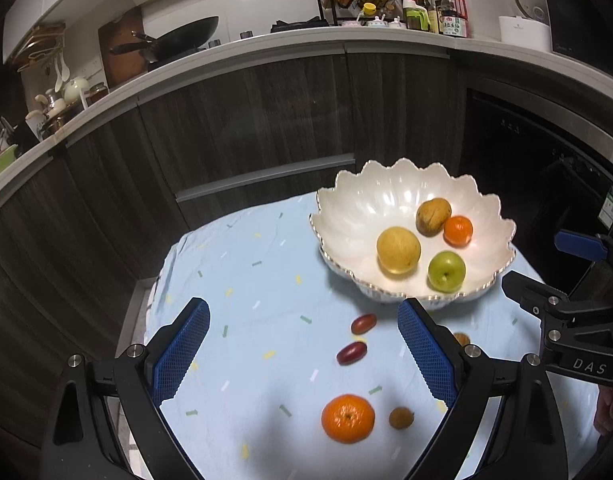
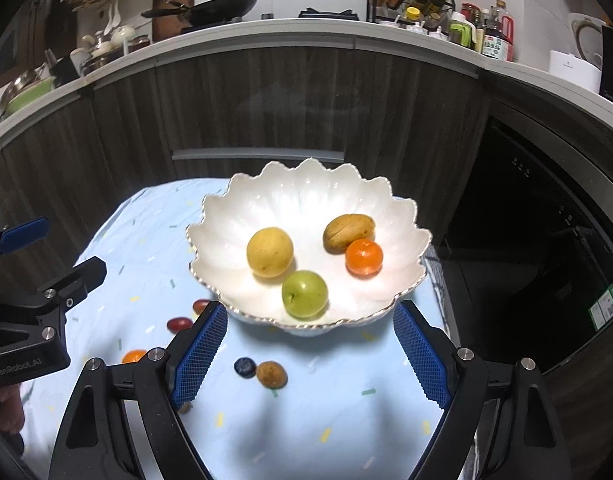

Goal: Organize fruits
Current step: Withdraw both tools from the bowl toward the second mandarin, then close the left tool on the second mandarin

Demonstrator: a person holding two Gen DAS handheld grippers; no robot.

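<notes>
A white scalloped bowl (image 1: 346, 216) (image 2: 306, 188) stands on the blue tablecloth and holds a yellow fruit (image 1: 398, 250) (image 2: 270, 252), a brown fruit (image 1: 433, 216) (image 2: 348, 233), a small orange (image 1: 458, 231) (image 2: 364, 257) and a green apple (image 1: 446, 271) (image 2: 304, 294). On the cloth lie an orange (image 1: 348, 418) (image 2: 133, 356), two red dates (image 1: 351, 353) (image 1: 363, 323) (image 2: 180, 323), a small brown fruit (image 1: 401, 417) (image 2: 271, 374) and a blueberry (image 2: 244, 367). My left gripper (image 1: 304, 332) is open and empty above the loose fruit. My right gripper (image 2: 310, 334) is open and empty at the bowl's near rim.
The tablecloth (image 1: 242, 280) covers a small table in front of dark wood cabinets (image 1: 246, 120). A kitchen counter (image 1: 306, 38) behind carries a wok, bottles and a spice rack. A dark oven (image 2: 546, 240) stands at the right. Each gripper shows in the other's view (image 1: 566, 320) (image 2: 34, 312).
</notes>
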